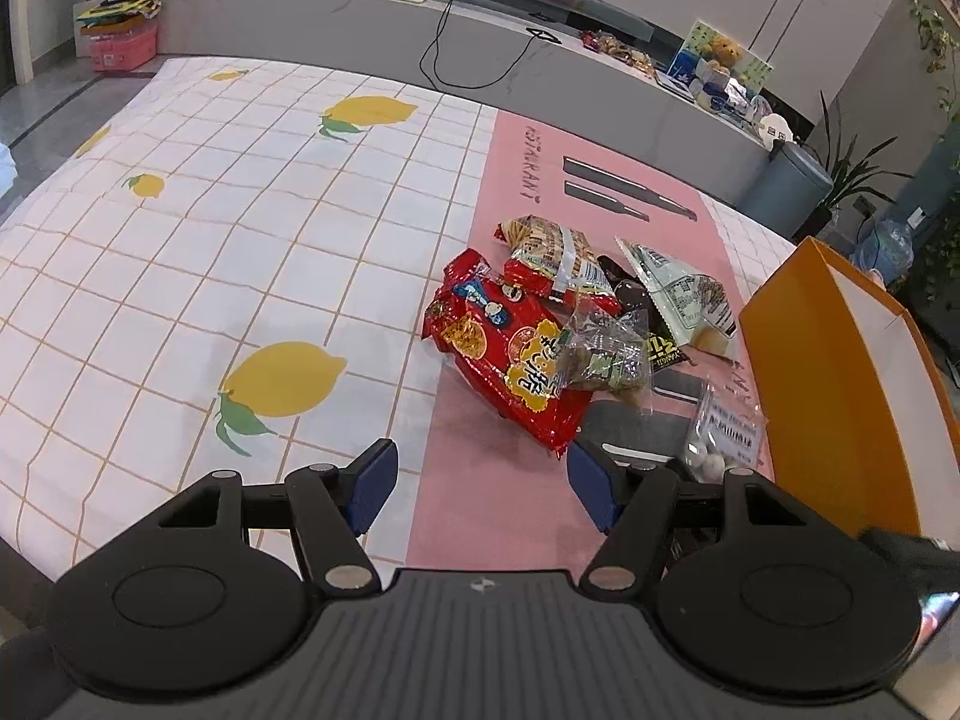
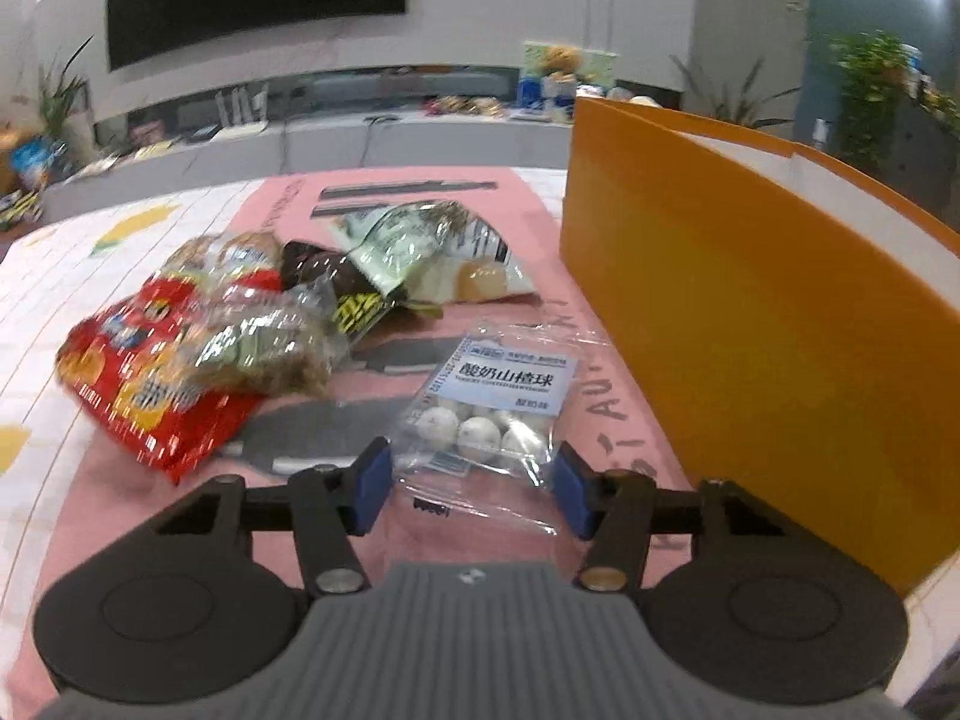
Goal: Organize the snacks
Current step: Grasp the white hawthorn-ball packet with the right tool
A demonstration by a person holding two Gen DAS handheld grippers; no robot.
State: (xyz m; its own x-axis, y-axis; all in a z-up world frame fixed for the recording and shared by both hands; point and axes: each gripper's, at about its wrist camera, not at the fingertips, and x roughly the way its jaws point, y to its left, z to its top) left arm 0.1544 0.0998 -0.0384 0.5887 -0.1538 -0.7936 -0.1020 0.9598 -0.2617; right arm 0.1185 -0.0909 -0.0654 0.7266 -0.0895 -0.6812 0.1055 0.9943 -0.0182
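A heap of snack bags lies on the pink mat (image 1: 480,510): a large red bag (image 1: 504,354) (image 2: 150,384), a clear bag of green-wrapped pieces (image 1: 606,354) (image 2: 264,348), a pale green bag (image 1: 678,294) (image 2: 420,246) and a dark bag (image 2: 336,282). A clear bag of white balls (image 1: 726,426) (image 2: 492,402) lies apart, beside the orange box (image 1: 840,372) (image 2: 750,330). My right gripper (image 2: 474,480) straddles the near end of that bag, its blue pads at the bag's edges without a visible squeeze. My left gripper (image 1: 480,480) hovers open over the mat, nothing between its pads.
A lemon-print checked cloth (image 1: 240,240) covers the table left of the mat. The orange box stands upright at the right with its opening upward. Behind the table runs a grey counter (image 1: 360,30) with a router, a cable and clutter.
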